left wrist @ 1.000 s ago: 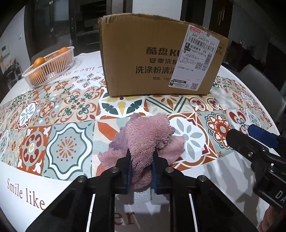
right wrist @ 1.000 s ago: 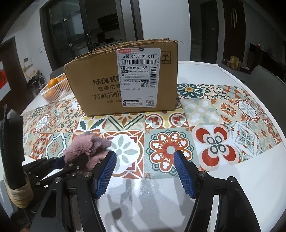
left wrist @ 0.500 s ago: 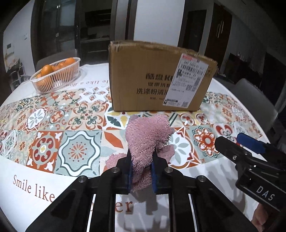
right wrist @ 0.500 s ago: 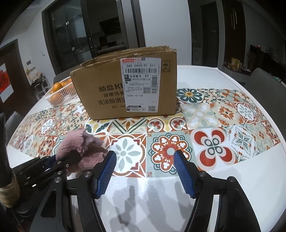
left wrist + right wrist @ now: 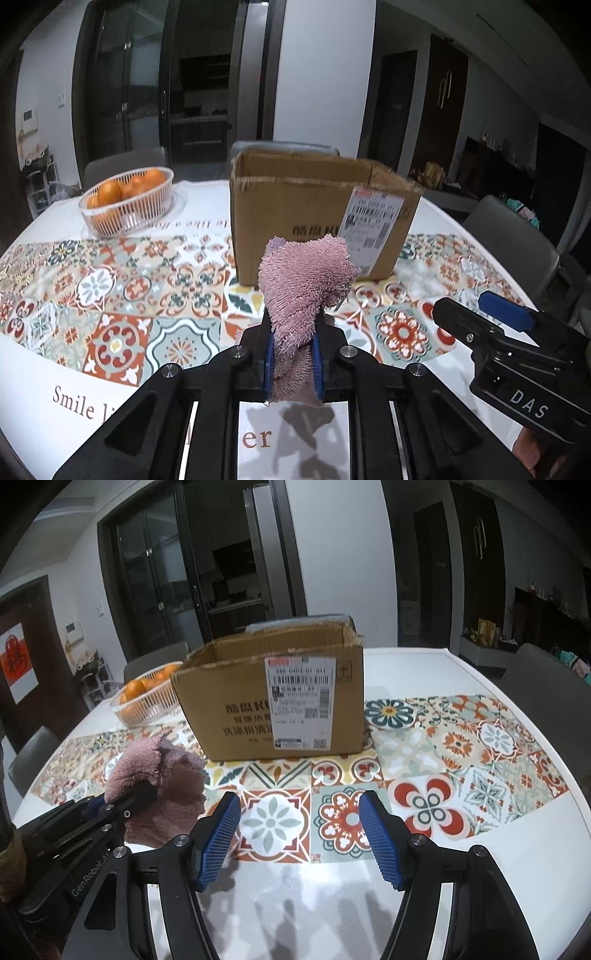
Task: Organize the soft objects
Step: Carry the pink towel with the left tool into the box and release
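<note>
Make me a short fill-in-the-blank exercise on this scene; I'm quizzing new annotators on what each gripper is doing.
1. The left gripper is shut on a fluffy ____ cloth.
2. The fingers of the right gripper stand ____, with nothing between them.
3. Beyond the cloth on the table stands a cardboard box whose top is ____.
4. The white basket left of the box holds ____.

Missing words: pink; open; open; oranges
</note>
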The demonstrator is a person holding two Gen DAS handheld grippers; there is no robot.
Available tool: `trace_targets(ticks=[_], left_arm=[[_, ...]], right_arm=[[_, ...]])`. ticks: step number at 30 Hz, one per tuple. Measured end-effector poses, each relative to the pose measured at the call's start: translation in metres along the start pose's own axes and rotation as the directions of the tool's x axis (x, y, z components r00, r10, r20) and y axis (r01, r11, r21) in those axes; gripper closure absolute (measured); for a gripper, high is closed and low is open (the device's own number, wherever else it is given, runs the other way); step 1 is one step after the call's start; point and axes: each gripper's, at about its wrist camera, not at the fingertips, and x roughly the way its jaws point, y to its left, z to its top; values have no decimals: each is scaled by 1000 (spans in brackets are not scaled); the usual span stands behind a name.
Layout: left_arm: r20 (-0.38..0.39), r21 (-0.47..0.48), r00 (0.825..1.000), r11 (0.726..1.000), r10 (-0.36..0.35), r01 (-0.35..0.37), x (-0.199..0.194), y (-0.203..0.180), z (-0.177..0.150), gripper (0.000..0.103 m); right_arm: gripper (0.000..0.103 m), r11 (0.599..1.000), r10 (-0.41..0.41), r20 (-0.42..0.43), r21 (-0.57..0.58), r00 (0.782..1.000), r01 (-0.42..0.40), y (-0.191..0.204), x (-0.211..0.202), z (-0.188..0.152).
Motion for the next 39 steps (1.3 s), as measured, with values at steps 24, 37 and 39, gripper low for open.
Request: trace_targets(ticks=[24,37,39], left_arm=[[192,10,981,999,-39,38,-36,-10,75,86],[253,73,967,997,-27,9,-29,-21,125,86],[255,74,967,997,-27,8,-26,-20,131,86]], right_arm=[[35,999,-5,159,42,987,-1,-2,-38,64],[35,999,-15,205,46,979,6,-8,-34,104],[35,999,-16,210,42,978,7,-9,-32,110]])
